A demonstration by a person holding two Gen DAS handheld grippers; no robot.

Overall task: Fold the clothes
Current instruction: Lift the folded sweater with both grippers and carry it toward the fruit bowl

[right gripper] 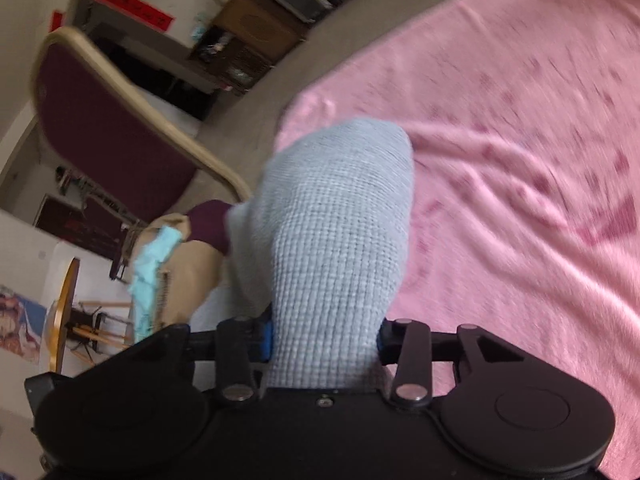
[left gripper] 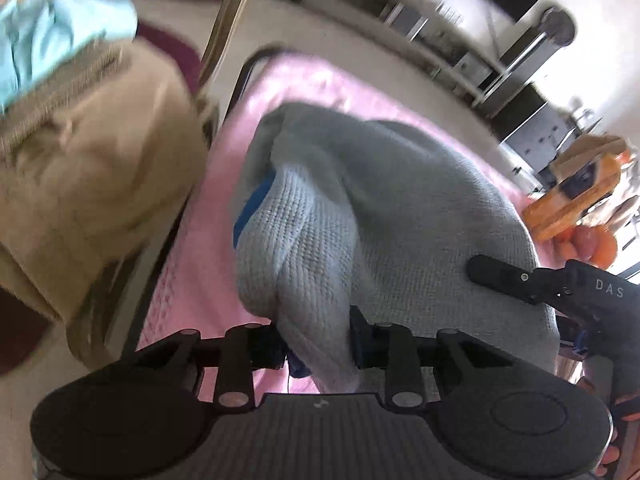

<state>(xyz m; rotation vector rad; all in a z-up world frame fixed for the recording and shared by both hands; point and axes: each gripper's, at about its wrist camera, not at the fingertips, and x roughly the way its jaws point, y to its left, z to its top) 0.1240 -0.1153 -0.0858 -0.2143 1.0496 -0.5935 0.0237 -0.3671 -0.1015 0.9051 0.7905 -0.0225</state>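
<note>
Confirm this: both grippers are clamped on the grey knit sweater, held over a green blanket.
Wrong colour. The blanket is pink, as the right wrist view shows plainly. The rest stands: the left gripper and right gripper both grip the grey knit sweater.

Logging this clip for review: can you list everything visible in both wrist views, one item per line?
Knit garment: one, light grey-blue, bunched on the cloth, gripped at two places.
Cloth: one, pink, spread under the garment.
Tan garment: one, beige, piled on the chair.
Turquoise garment: one, on top of the tan pile.
Chair: one, maroon with a gold frame, beside the cloth.
Left gripper: black, shut on the knit.
Right gripper: black, shut on the knit.
</note>
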